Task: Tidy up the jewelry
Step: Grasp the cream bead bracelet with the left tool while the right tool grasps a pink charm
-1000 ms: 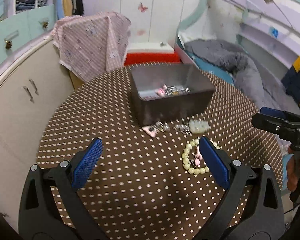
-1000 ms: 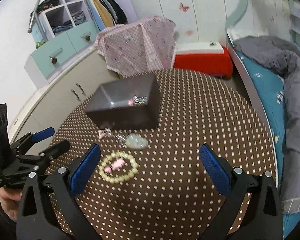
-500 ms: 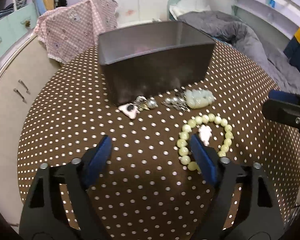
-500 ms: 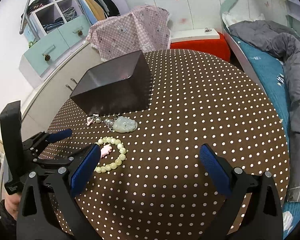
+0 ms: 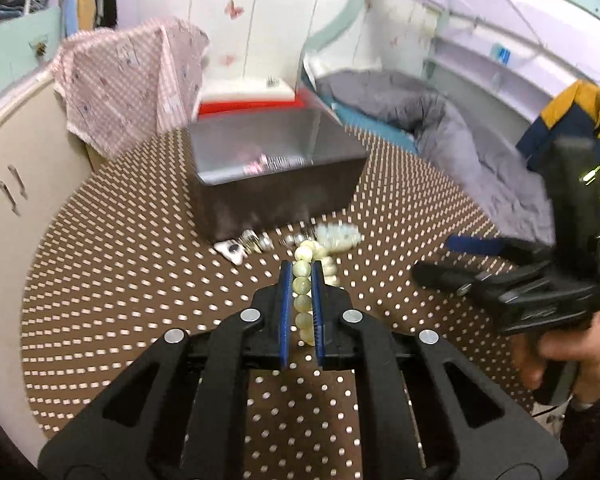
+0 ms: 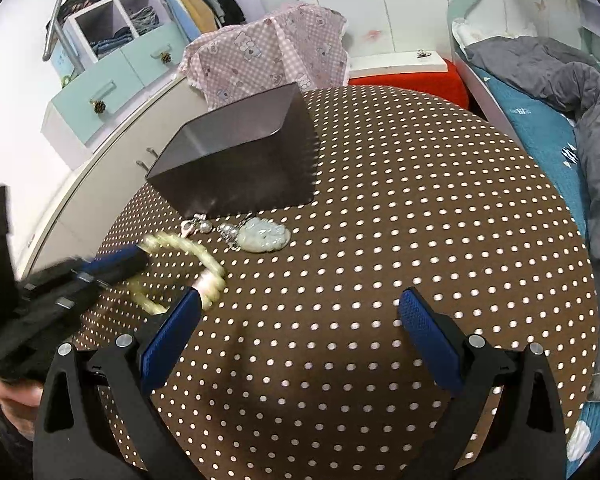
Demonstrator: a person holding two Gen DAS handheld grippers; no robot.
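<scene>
Behind the box (image 5: 276, 184) rim, blurred trinkets (image 5: 274, 163), perhaps hairclips

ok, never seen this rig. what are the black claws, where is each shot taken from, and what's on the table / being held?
No robot here: a person holds a two-finger gripper in each hand, each with a fisheye camera looking forward along its fingers.

In the left wrist view, the left gripper has just been closing and is now shut on the bead bracelet, a row of beads pinched between its blue pads. The right gripper shows there at the right edge, with a hand under it.

In the right wrist view, the right gripper is open and empty.

On the dotted table: a dark box with a few small pieces inside, a pale pendant and small trinkets in front of it.
</scene>
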